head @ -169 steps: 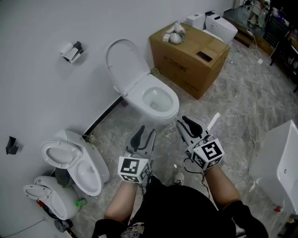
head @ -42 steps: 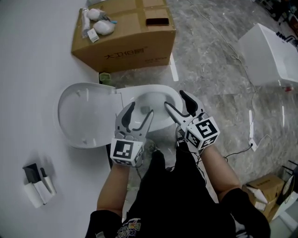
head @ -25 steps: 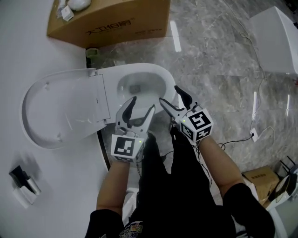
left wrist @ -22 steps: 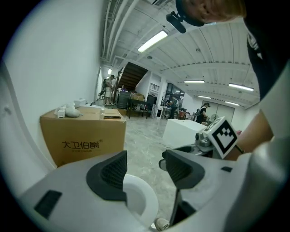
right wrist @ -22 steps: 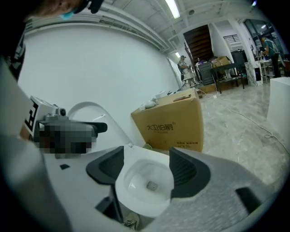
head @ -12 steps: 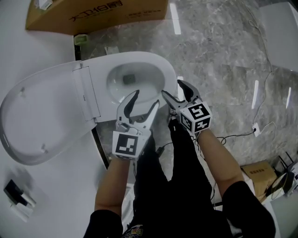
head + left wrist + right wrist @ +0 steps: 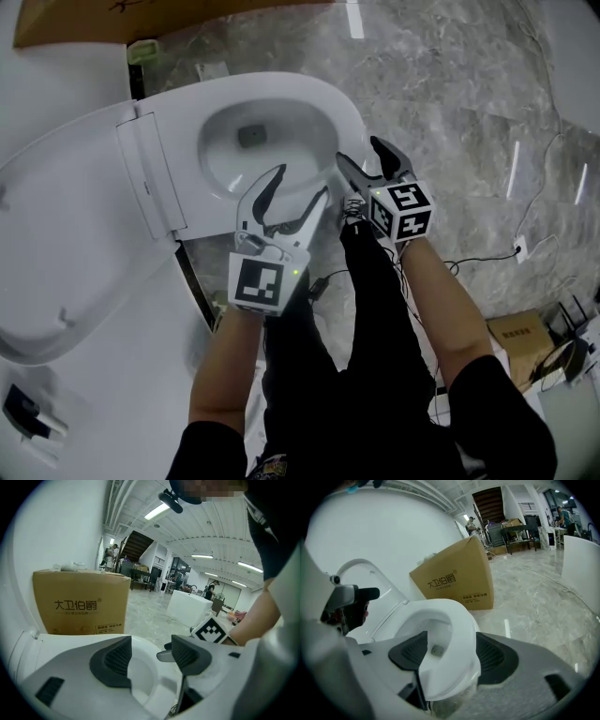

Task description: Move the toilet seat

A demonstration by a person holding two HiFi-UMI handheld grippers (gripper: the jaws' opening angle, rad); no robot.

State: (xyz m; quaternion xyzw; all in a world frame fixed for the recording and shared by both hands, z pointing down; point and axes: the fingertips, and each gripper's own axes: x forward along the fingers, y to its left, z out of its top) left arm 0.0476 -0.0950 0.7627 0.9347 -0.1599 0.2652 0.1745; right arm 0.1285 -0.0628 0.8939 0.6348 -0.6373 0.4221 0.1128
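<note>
One toilet bowl point(image 7: 328, 112) now lies directly ahead of both tongs, nearer than a second ago. Toilet seat point(image 7: 75, 244) stands raised, left of the left tongs point(image 7: 300, 183), untouched. Both tongs gape wide; right tongs point(image 7: 361, 152) straddle the bowl rim, unclamped. Approach judged complete; seat grasp pending.

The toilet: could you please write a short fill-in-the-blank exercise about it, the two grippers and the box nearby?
The hinged lid is ___, not down over the bowl.
The jaws of the left gripper and of the right gripper are both ___.
The brown box beyond the bowl is made of ___.
Missing words: raised; apart; cardboard.
</note>
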